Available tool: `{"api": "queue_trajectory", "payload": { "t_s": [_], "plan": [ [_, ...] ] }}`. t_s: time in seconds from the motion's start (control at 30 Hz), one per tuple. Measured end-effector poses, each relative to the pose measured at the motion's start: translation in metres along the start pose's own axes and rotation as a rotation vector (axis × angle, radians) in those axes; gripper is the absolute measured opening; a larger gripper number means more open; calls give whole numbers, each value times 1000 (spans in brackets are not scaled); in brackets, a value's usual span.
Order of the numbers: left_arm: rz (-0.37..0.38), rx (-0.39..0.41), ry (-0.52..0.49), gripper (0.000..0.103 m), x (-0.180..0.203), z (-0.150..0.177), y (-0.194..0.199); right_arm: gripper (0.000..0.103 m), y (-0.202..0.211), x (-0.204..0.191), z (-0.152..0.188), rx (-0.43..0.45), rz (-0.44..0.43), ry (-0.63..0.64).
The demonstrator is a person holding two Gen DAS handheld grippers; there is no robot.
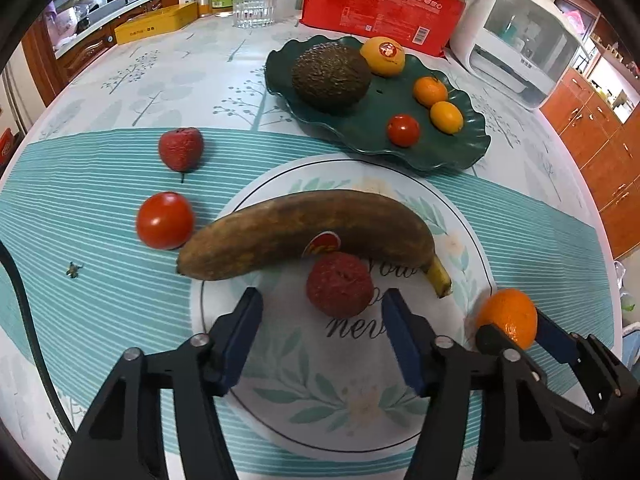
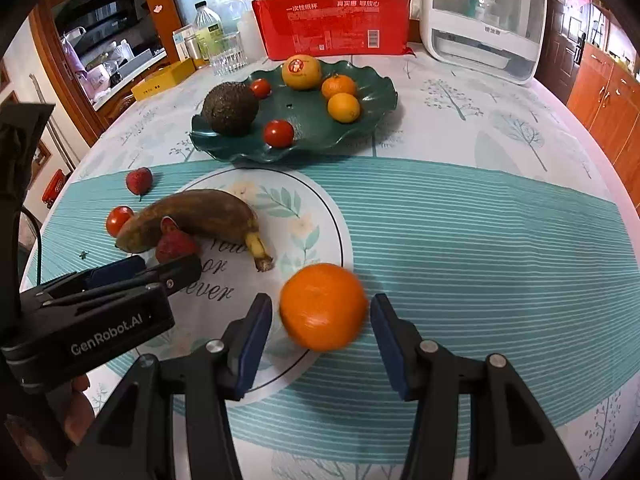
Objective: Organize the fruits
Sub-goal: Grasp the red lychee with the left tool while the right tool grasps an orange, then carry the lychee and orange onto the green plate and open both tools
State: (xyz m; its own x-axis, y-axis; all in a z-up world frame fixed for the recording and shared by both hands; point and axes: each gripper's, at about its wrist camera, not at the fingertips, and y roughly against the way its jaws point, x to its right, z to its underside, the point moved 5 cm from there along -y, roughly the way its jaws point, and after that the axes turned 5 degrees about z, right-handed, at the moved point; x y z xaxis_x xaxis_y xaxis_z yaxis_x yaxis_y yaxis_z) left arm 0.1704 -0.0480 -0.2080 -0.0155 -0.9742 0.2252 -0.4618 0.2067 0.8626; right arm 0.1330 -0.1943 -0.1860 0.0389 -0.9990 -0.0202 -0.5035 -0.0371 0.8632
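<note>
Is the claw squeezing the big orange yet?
No, open. The right claw sits around the orange, with gaps showing on both sides.

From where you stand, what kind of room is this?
Probably a home kitchen or dining room: a table with a patterned cloth, a green fruit plate, wooden cabinets, and a white countertop appliance.

tomatoes 3 | strawberries 2 | banana 1 | avocado 1 | citrus 4
</note>
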Motion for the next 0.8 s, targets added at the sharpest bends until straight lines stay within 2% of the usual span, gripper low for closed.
{"api": "queue_trajectory", "payload": {
  "t_s": [0.23,0.3,0.8],
  "plan": [
    [11,5,-3,38,7,-7,-6,51,-6,-1,0,-1,-2,-3],
    [9,4,-2,34,8,-8,-6,48,-8,0,1,-3,4,-3],
    [44,-15,13,31,5,4,5,46,-8,0,2,-18,-19,-16]
  ]
}}
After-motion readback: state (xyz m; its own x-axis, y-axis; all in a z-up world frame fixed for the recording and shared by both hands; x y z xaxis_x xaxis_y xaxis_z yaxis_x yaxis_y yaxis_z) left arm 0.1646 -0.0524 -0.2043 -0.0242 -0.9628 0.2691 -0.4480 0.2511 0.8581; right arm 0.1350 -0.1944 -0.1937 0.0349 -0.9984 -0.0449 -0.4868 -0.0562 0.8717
